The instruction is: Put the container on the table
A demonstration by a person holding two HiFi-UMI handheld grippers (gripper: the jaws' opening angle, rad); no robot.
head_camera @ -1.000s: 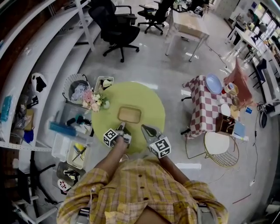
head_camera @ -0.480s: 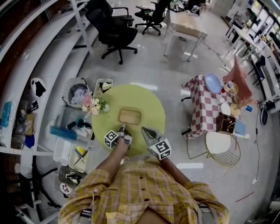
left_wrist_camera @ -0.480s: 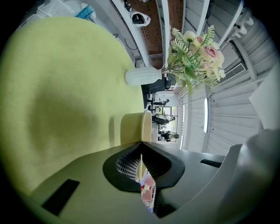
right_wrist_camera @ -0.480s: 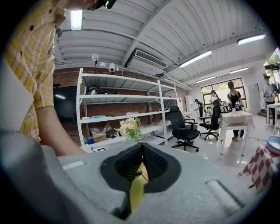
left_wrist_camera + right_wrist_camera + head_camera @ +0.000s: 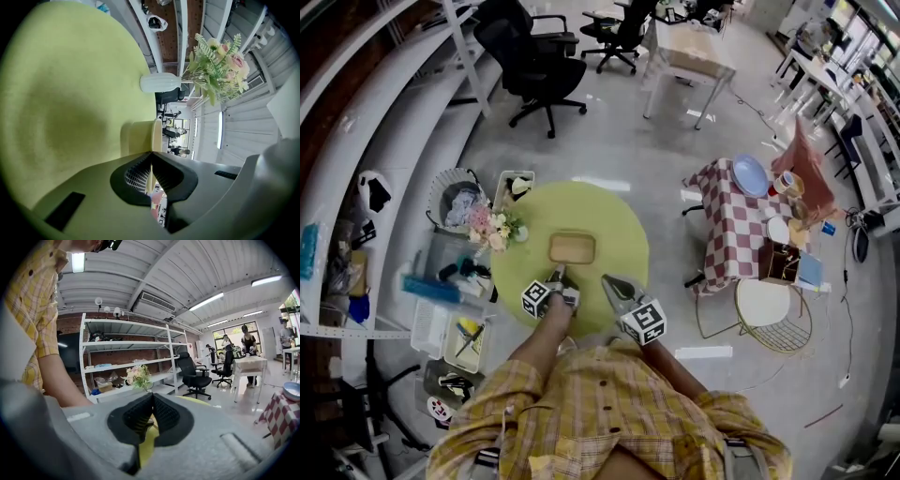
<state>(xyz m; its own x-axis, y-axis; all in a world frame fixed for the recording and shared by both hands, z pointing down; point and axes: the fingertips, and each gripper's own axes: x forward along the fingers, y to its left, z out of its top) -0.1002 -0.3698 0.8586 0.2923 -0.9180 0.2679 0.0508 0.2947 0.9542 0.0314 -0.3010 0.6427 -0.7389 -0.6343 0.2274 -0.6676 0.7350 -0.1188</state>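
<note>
Container (image 5: pixel 573 248), a shallow tan rectangular tray, lay flat near the middle of the round yellow-green table (image 5: pixel 619 225), upright and apart from both tools. The left gripper (image 5: pixel 560 278) hung over the near part of the table, just short of the tray. In the left gripper view its jaws met at their tips with nothing between them, and the tray's side wall (image 5: pixel 140 137) stood directly ahead. The right gripper (image 5: pixel 607 279) was beside it at the table's near edge. In the right gripper view its jaws were likewise pressed together and empty, pointing across the room above the tabletop. A white vase of flowers (image 5: pixel 494 225) stood at the table's left rim, well apart from the tray.

Judged from this layout, the placing step appeared complete: the tray rested on the table and neither tool held it. The next move probably called for little more than keeping both tools clear of the tray, and of the vase beside it, so as not to nudge either.
</note>
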